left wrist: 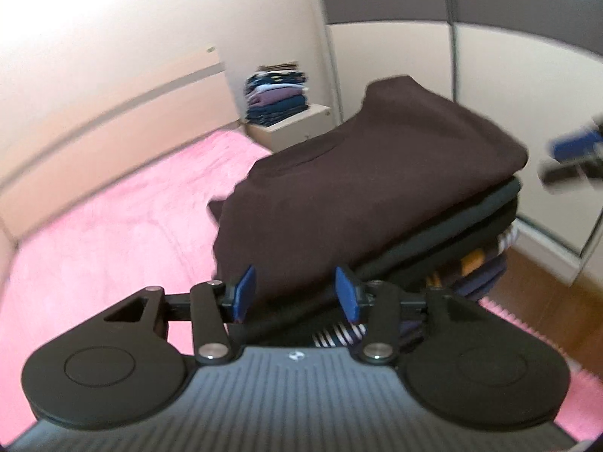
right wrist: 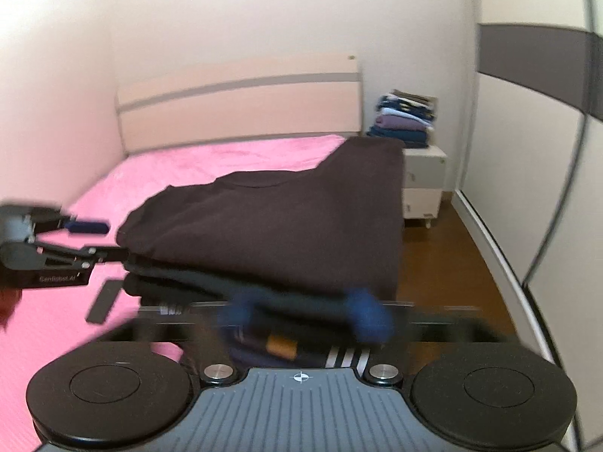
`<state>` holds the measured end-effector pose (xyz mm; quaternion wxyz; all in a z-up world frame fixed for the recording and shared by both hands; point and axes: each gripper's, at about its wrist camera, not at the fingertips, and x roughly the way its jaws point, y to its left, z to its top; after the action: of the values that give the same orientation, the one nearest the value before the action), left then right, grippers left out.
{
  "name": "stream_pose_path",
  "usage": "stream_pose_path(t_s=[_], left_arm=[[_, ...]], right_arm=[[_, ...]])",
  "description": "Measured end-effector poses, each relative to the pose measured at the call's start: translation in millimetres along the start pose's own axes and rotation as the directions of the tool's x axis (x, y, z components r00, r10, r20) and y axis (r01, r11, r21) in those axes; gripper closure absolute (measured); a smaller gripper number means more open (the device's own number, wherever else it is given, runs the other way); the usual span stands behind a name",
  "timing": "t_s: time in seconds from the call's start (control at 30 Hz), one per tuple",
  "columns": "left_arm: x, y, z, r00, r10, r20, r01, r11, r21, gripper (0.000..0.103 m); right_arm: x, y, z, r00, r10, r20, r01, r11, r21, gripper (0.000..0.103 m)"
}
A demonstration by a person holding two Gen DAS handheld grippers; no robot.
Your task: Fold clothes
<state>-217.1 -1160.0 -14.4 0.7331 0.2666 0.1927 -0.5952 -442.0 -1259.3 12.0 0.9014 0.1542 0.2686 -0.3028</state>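
A folded dark brown garment (left wrist: 369,173) (right wrist: 271,222) tops a stack of folded clothes (left wrist: 475,260) (right wrist: 279,346) on the pink bed (left wrist: 113,226) (right wrist: 226,154). In the left wrist view my left gripper (left wrist: 294,293) stands open at the stack's near edge, with its blue pads (left wrist: 243,293) on either side of the brown cloth and not pressing it. The right wrist view shows this gripper (right wrist: 109,239) at the stack's left side. My right gripper (right wrist: 301,320) is blurred, open wide in front of the stack, and holds nothing. It also shows in the left wrist view (left wrist: 565,162), to the right of the stack.
A second pile of folded clothes (left wrist: 277,94) (right wrist: 405,120) sits on a white nightstand (left wrist: 290,128) (right wrist: 422,180) beside the headboard (right wrist: 241,105). Wardrobe doors (left wrist: 508,75) (right wrist: 535,150) and wooden floor (right wrist: 452,256) lie to the right. A flat dark object (right wrist: 101,301) lies on the bed.
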Motion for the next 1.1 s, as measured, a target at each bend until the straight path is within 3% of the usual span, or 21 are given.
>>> stream_pose_path(t_s=[0.1,0.17,0.23,0.33,0.43,0.57,0.8,1.0,1.1], left_arm=[[-28,2,-27,0.999,-0.007,-0.035,0.002,0.986,-0.167,0.051],[-45,-2,-50,0.998,-0.015,-0.068,-0.002,0.966,-0.257,0.038],[-59,-10,-71,0.994,-0.03,-0.109,-0.005,0.95,-0.311,0.03],[-79,-24,-98,0.986,-0.053,-0.157,-0.014,0.919,-0.395,0.01],[-97,-33,-110,0.985,-0.056,-0.165,-0.027,0.887,-0.46,0.006],[-117,-42,-110,0.985,-0.075,-0.154,-0.011,0.869,-0.495,0.005],[-148,-38,-93,0.993,-0.077,-0.089,0.029,0.894,-0.447,0.005],[-165,-38,-100,0.989,-0.081,-0.122,0.031,0.93,-0.366,0.005],[-170,-44,-108,0.986,-0.077,-0.148,0.02,0.934,-0.355,0.003]], right_arm=[[-22,9,-38,0.998,0.012,-0.057,-0.009,0.999,0.041,0.021],[-34,14,-61,0.995,0.012,-0.101,-0.004,0.997,0.08,0.021],[-46,18,-82,0.989,0.009,-0.149,0.011,0.992,0.127,0.021],[-63,22,-101,0.976,-0.022,-0.216,0.065,0.979,0.191,0.02],[-80,26,-107,0.966,-0.057,-0.252,0.116,0.967,0.225,0.009],[-103,35,-97,0.964,-0.087,-0.25,0.147,0.961,0.233,0.008],[-132,62,-86,0.972,-0.107,-0.209,0.158,0.957,0.245,0.003],[-148,87,-93,0.969,-0.135,-0.206,0.184,0.953,0.24,0.002],[-156,98,-99,0.964,-0.148,-0.222,0.198,0.954,0.227,0.002]])
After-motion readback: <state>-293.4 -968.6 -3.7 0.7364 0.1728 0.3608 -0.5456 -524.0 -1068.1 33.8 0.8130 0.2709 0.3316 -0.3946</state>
